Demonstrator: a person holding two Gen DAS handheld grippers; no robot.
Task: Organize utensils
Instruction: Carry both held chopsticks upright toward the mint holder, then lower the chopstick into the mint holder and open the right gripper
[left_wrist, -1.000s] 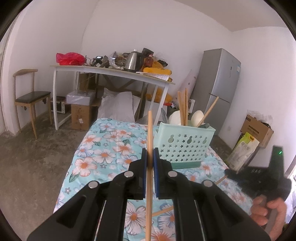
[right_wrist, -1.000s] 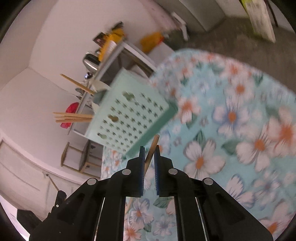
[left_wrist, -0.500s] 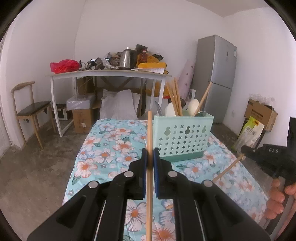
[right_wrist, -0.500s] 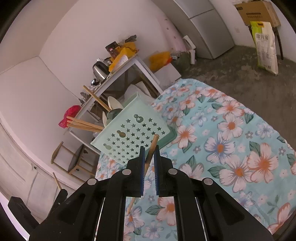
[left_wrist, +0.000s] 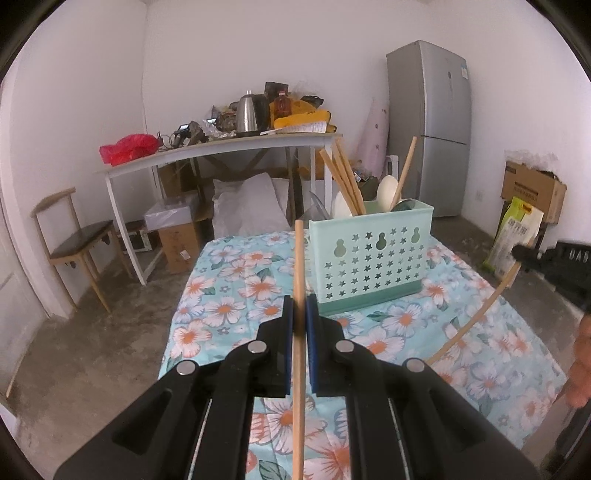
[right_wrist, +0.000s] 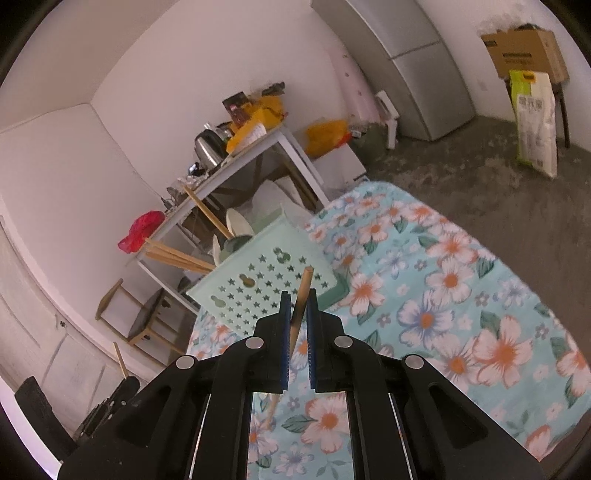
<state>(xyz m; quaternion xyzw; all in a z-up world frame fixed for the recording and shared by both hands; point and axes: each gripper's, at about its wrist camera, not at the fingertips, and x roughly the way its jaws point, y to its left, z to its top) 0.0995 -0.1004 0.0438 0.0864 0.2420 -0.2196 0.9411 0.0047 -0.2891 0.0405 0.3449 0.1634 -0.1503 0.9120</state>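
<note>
The caddy (left_wrist: 370, 254) stands on the floral cloth (left_wrist: 236, 291), with bare cloth in front of it and to its left and right. Its top opening is partly taken up: chopsticks (left_wrist: 343, 179) lean up and left out of it, and spoons (left_wrist: 388, 186) and another stick (left_wrist: 405, 166) fill the middle and right. Behind the caddy, a cluttered table (left_wrist: 221, 151) closes off the far side. Right of the caddy, the right gripper (left_wrist: 554, 266) holds a stick (left_wrist: 480, 314) slanting over the cloth.
</note>
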